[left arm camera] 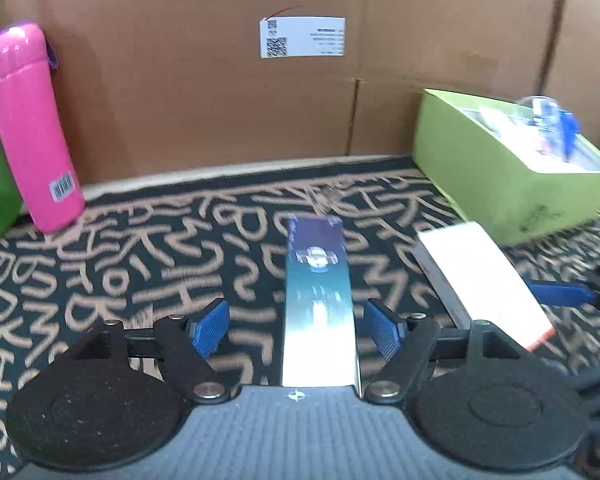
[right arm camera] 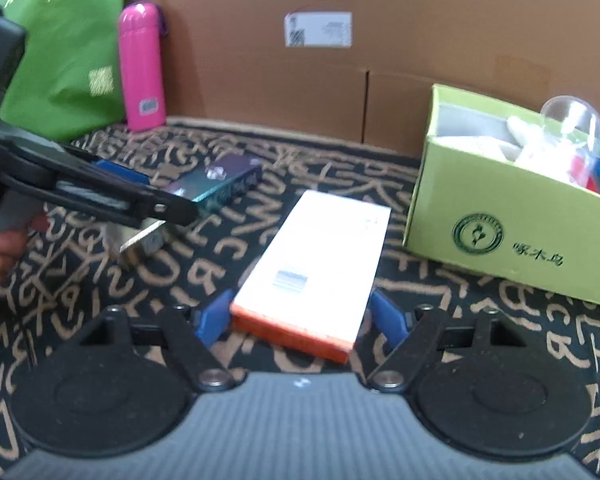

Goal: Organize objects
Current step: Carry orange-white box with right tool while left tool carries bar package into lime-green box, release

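Your left gripper (left arm camera: 296,330): fingers apart, straddling teal box (left arm camera: 319,304) on patterned mat (left arm camera: 140,240). Your right gripper (right arm camera: 302,322): fingers apart around white orange-edged box (right arm camera: 316,272). Green carton (right arm camera: 512,224) just right, holding assorted items.

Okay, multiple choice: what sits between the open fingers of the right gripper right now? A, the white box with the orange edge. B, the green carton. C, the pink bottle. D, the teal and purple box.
A: in the right wrist view the right gripper stands open with the white box with the orange edge lying between its blue fingers, which are not closed on it.
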`<control>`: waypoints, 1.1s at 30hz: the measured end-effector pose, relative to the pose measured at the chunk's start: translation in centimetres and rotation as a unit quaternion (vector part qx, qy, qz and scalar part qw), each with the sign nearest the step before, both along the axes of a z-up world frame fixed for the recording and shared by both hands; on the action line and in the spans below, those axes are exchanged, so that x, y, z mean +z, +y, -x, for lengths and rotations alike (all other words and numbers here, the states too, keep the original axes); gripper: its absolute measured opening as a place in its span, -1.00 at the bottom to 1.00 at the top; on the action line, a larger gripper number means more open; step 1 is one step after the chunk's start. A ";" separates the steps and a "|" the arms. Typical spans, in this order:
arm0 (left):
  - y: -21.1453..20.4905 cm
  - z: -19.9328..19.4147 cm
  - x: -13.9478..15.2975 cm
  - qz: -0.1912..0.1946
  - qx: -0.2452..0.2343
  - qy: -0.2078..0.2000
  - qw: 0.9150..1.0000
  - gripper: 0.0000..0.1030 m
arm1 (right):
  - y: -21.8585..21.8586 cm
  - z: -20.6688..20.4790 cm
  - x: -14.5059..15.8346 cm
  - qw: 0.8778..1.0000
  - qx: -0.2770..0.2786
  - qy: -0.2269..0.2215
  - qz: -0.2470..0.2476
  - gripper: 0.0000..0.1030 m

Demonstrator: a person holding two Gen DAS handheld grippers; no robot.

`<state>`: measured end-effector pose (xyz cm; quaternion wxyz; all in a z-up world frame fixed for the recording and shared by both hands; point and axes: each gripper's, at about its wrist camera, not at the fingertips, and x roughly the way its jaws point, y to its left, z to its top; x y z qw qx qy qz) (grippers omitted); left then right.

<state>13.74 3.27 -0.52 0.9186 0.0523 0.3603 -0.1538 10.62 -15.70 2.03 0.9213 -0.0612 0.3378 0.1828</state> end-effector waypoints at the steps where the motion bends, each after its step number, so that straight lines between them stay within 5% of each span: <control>1: -0.3 -0.4 -0.2 -0.003 0.005 0.002 1.000 0.50 | 0.0 -0.1 0.1 1.000 -0.002 -0.005 -0.002 0.61; 10: -1.8 -1.8 -0.7 -0.025 0.044 0.011 0.999 0.45 | 0.4 -4.2 -1.0 1.000 -0.020 0.007 0.006 0.58; 20: -2.3 -2.0 -0.8 -0.029 0.059 0.008 0.998 0.40 | 0.3 -4.2 -1.0 1.000 -0.015 0.003 0.005 0.56; 24: -2.4 -2.0 -0.8 -0.033 0.063 0.005 0.997 0.41 | -0.4 -4.0 -1.2 1.000 -0.017 -0.006 -0.011 0.37; 26: -2.4 -1.8 -0.8 -0.029 0.061 0.005 0.998 0.31 | -0.8 -3.6 -1.1 1.000 -0.015 -0.008 -0.015 0.33; 28: -2.5 -1.4 -0.6 -0.023 0.050 0.006 0.998 -0.09 | -1.3 -3.0 -1.1 1.000 -0.011 -0.009 -0.019 0.32; 33: -3.5 0.2 -0.6 -0.033 0.037 0.003 0.999 -0.20 | -2.7 -1.2 -0.8 0.999 -0.006 -0.004 -0.043 0.30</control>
